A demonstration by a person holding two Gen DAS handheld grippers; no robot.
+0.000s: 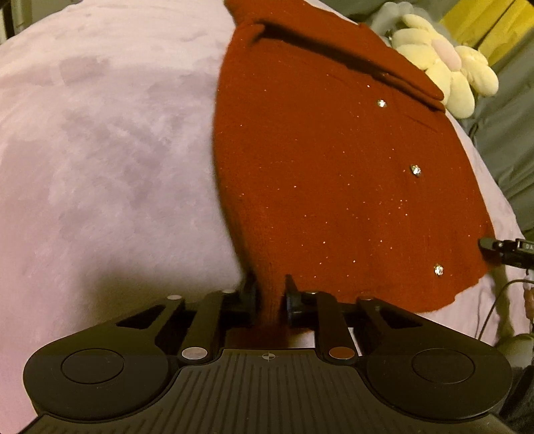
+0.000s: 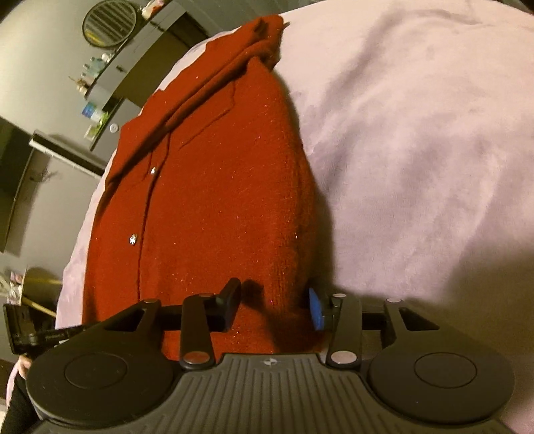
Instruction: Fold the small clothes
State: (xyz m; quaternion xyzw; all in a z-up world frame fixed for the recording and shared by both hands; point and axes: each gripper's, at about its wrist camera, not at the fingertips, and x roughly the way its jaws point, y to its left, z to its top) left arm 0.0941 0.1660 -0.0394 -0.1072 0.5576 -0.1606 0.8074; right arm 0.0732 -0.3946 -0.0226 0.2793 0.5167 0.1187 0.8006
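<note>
A dark red knit cardigan (image 1: 317, 160) with small shiny buttons lies on a pale pink plush blanket (image 1: 100, 150). My left gripper (image 1: 270, 297) is shut on the cardigan's near edge, with a bunch of fabric pinched between the fingers. In the right wrist view the cardigan (image 2: 217, 207) lies lengthwise with a sleeve folded along its far side. My right gripper (image 2: 273, 307) is open, its fingers spread around the near hem, with the blue-padded finger (image 2: 315, 312) at the fabric's right edge. The right gripper's tip shows in the left wrist view (image 1: 507, 250) at the cardigan's right edge.
A pale yellow plush flower (image 1: 447, 66) lies past the cardigan at the blanket's far right, beside grey bedding (image 1: 507, 140). In the right wrist view dark shelves with small items (image 2: 110, 76) and a round mirror (image 2: 109, 22) stand beyond the bed's left edge.
</note>
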